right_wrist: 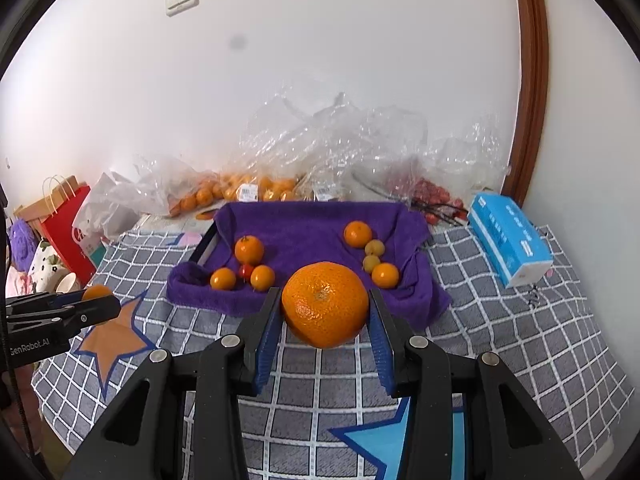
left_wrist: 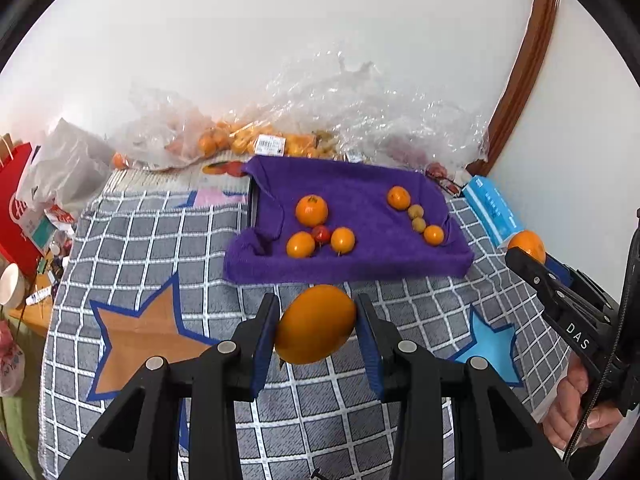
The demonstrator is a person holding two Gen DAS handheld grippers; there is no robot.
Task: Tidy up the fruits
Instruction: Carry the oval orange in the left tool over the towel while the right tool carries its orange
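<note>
Blurring inside crumpled clear plastic bags [right_wrist: 320, 152] at the far wall, heaped oranges and red fruits are hard to make out. The left gripper [left_wrist: 316, 328] clamps a smooth orange fruit [left_wrist: 316, 330]; the right gripper [right_wrist: 324, 308] clamps a dimpled mandarin [right_wrist: 325, 304], both above the checked blanket [right_wrist: 320, 392], near the purple towel [right_wrist: 304, 232] holding small fruits.

Both views are bright and evenly lit, with soft daylight that seems to come from above; shadows are faint. Clear plastic bags [left_wrist: 352, 96] glint with glare at mid-frame. Fisheye bending curves the edges, dark corners vignette, and a grey smudge [right_wrist: 237, 43] blurs the upper left.
</note>
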